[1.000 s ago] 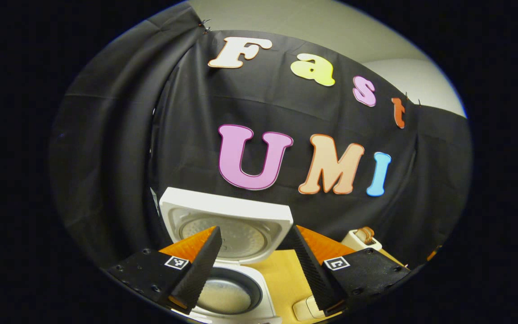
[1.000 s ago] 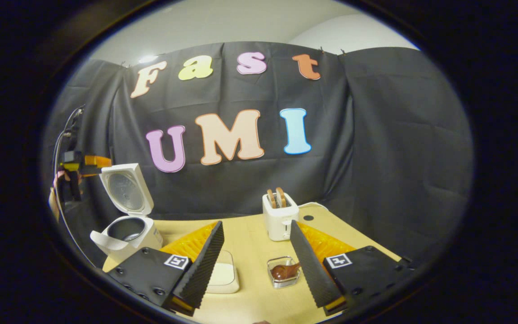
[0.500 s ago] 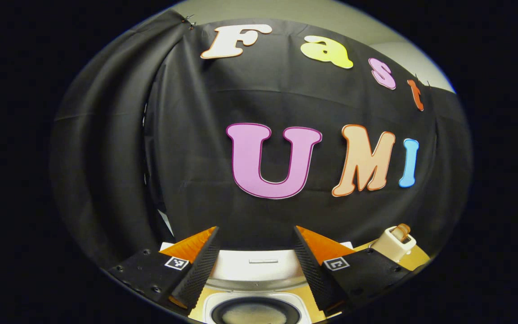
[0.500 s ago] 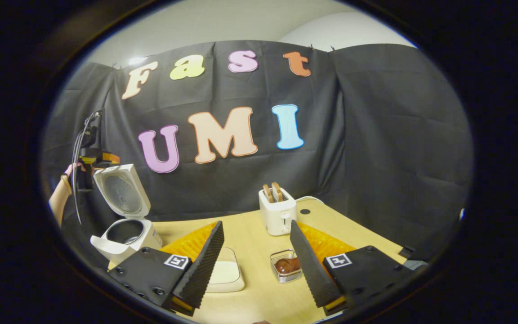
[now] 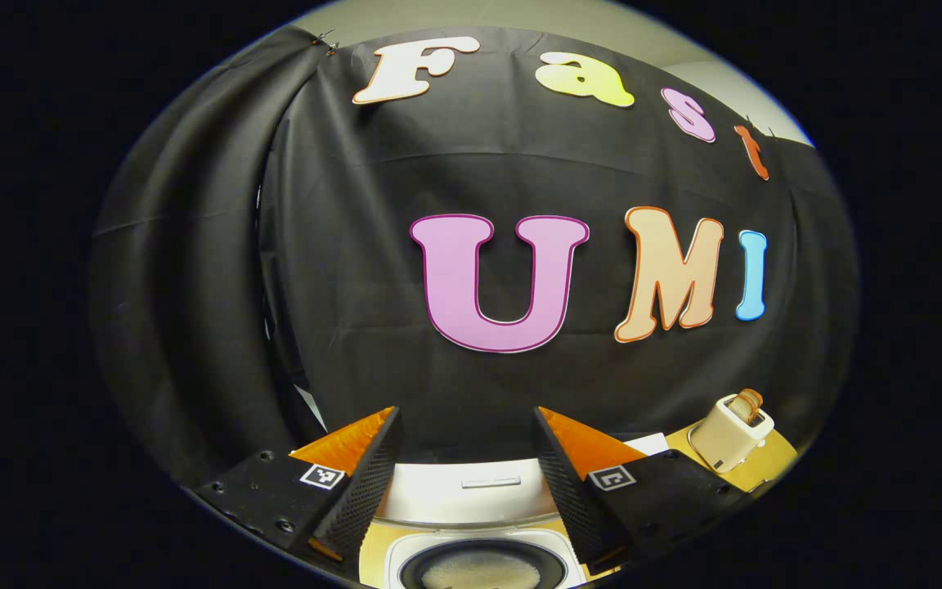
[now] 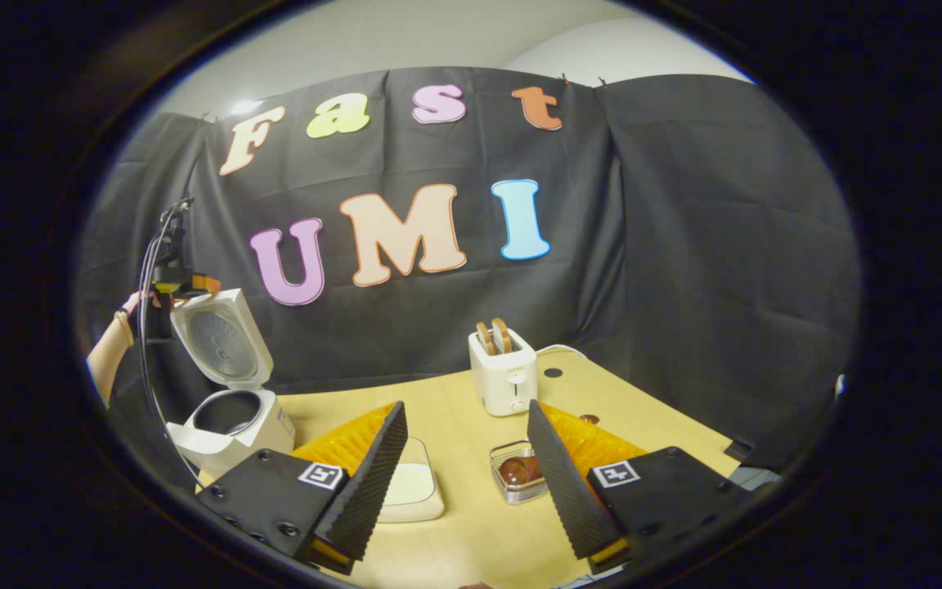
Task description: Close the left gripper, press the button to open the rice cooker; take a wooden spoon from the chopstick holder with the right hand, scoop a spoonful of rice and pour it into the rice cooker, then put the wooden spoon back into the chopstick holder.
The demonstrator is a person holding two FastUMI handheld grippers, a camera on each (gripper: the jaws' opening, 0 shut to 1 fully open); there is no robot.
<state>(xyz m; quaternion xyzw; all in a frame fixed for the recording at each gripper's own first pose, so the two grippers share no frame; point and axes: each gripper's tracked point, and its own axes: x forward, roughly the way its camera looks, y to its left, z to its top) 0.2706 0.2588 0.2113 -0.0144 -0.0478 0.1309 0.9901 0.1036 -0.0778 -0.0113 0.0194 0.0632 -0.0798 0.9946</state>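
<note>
The white rice cooker [image 6: 234, 421] stands at the table's left with its lid [image 6: 222, 335] up. In the left gripper view the lid's top edge [image 5: 471, 491] lies between the fingers, and below it the pot [image 5: 479, 568] holds pale rice. My left gripper [image 5: 466, 415] is open just above the lid; from the right gripper view it [image 6: 181, 286] hovers at the lid's top, held by a hand [image 6: 115, 343]. My right gripper [image 6: 465, 405] is open and holds nothing above the table's front. A small clear holder [image 6: 516, 474] with a brown wooden piece sits by its right finger.
A white toaster [image 6: 504, 372] with two slices stands mid-table, also at the right in the left gripper view [image 5: 733, 429]. A shallow white dish [image 6: 410, 487] lies beside the right gripper's left finger. Black cloth walls close the back and sides of the wooden table [image 6: 455, 532].
My left gripper has moved up and over the raised lid, so the lid dropped low in its view and the pot came between the fingers. The right gripper drifted only slightly.
</note>
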